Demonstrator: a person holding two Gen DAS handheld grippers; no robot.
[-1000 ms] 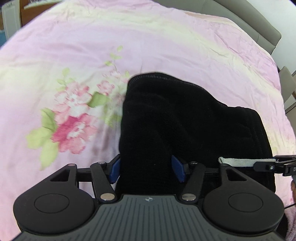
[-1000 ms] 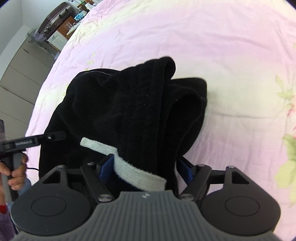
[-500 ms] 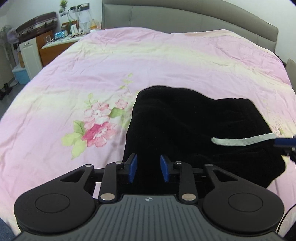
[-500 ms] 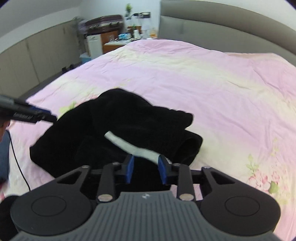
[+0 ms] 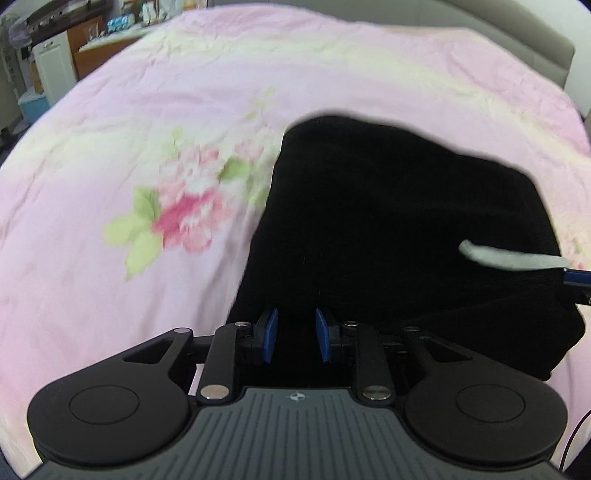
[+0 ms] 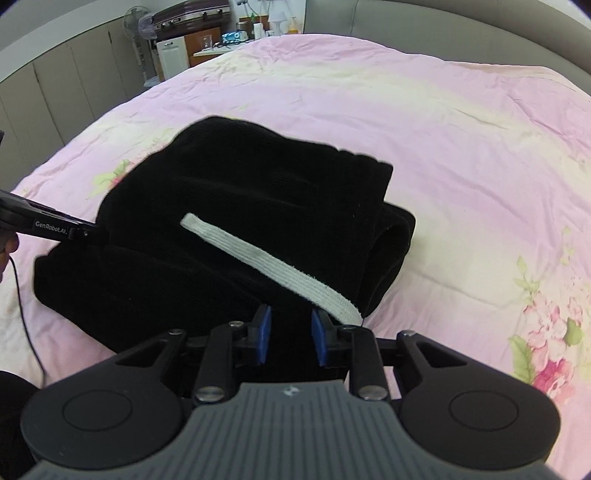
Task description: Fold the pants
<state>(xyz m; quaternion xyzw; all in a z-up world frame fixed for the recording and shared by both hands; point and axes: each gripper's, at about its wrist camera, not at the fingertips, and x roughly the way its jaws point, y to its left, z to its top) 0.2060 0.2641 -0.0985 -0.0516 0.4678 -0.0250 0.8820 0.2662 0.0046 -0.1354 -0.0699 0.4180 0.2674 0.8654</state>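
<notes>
Black pants point(image 5: 388, 221) lie bunched on the pink flowered bed cover point(image 5: 147, 110). My left gripper point(image 5: 295, 334) has its jaws closing on the near edge of the pants, with black cloth between the blue pads. In the right wrist view the pants point(image 6: 240, 203) show a white drawstring point(image 6: 277, 266) running down to my right gripper point(image 6: 291, 338), which is shut on the black cloth beside the string. The left gripper's tip point(image 6: 74, 232) reaches the pants from the left there. The drawstring point(image 5: 509, 258) also shows at the right of the left wrist view.
The bed cover point(image 6: 443, 129) spreads wide beyond the pants. A grey headboard point(image 6: 443, 29) closes the far side. A white cabinet point(image 6: 173, 51), a fan point(image 6: 136, 22) and wall cupboards stand past the bed's left corner. A hand point(image 6: 5, 251) holds the left gripper.
Both grippers' jaws went from wide around the pants' edge to narrow on the cloth. Both views tilted up and drew back, and the right view rolled upright.
</notes>
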